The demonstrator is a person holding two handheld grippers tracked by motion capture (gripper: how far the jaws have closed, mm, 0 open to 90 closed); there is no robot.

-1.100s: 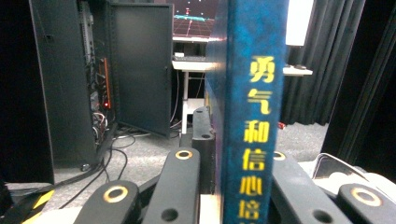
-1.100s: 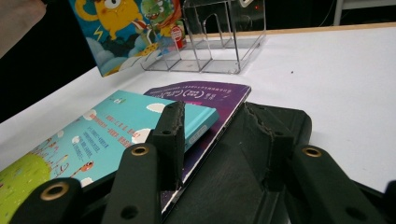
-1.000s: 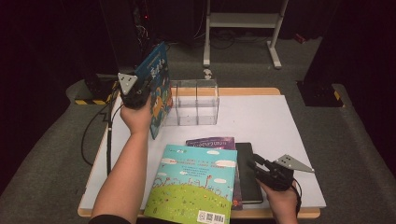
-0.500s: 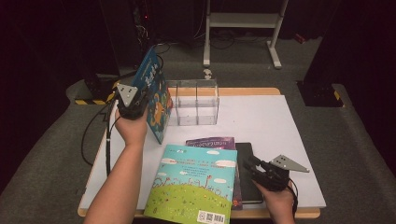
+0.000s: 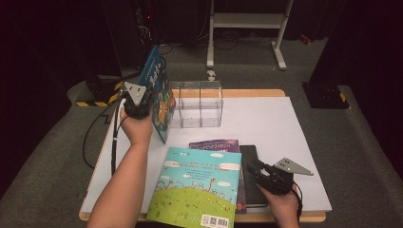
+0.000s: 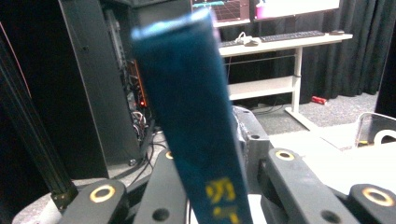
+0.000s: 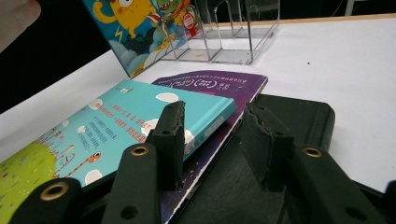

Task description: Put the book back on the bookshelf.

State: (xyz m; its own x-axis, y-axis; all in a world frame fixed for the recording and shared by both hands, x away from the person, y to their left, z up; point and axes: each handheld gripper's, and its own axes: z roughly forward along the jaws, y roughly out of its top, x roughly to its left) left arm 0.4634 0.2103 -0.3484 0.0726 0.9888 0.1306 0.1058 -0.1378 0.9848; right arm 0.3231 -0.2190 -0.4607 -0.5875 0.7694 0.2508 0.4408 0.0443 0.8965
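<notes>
My left gripper (image 5: 148, 102) grips a blue picture book (image 5: 159, 95) with cartoon monsters on its cover. It holds the book on edge and tilted, just left of a clear acrylic book stand (image 5: 197, 107). Its jaws have just been opening slightly, but the book's blue spine (image 6: 191, 116) is still pinched between them in the left gripper (image 6: 217, 182) view. My right gripper (image 5: 254, 170) is open and low, at the right corner of a turquoise book (image 5: 199, 190). That book lies on a purple book (image 5: 214, 145) and a black notebook (image 5: 249, 156). Between the right gripper (image 7: 215, 116) jaws, the turquoise book's (image 7: 116, 116) corner lies untouched.
The white tabletop (image 5: 275, 123) has free room to the right of the stand and behind the stack. The stand's slots (image 7: 233, 32) hold nothing. A cable trails off the table's left side. A desk frame stands on the floor beyond the table.
My left hand has dipped slightly with the blue book, which now leans nearer the stand. The right gripper has stayed where it was.
</notes>
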